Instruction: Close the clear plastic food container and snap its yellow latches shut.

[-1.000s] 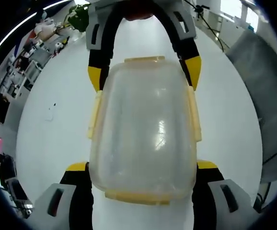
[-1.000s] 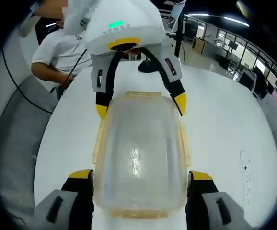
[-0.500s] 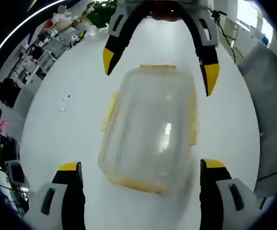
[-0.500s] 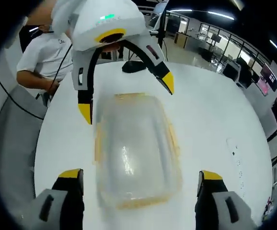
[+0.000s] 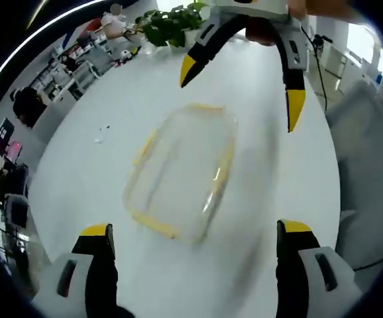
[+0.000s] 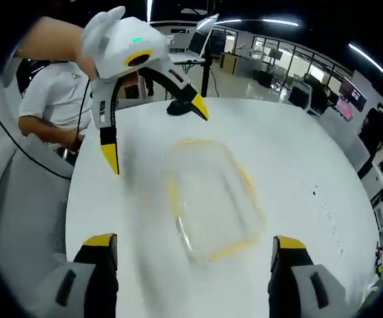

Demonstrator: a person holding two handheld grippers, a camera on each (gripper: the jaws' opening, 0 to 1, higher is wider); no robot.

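The clear plastic container (image 5: pixel 181 169) with yellow latches lies flat on the white table (image 5: pixel 79 179), blurred by motion, its lid on top. In the left gripper view my left gripper (image 5: pixel 195 228) is open, its jaws spread wide on the near side of the container without touching it. Beyond the container's far end hovers my right gripper (image 5: pixel 242 89), also open. The right gripper view has the same container (image 6: pixel 211 199) ahead of my open right gripper (image 6: pixel 193 242), with the left gripper (image 6: pixel 154 132) raised past it. How the latches stand is too blurred to tell.
A person in a white shirt (image 6: pixel 52 99) sits at the table's edge beside a grey chair (image 6: pixel 19 199). A black object (image 6: pixel 178 108) rests on the table behind the container. A potted plant (image 5: pixel 168 23) stands at the far edge. Small specks (image 6: pixel 324 205) lie off to one side.
Both grippers, close against the container's sides a second ago, have spread wide and drawn back and up. The container now lies free on the table, smaller in both views.
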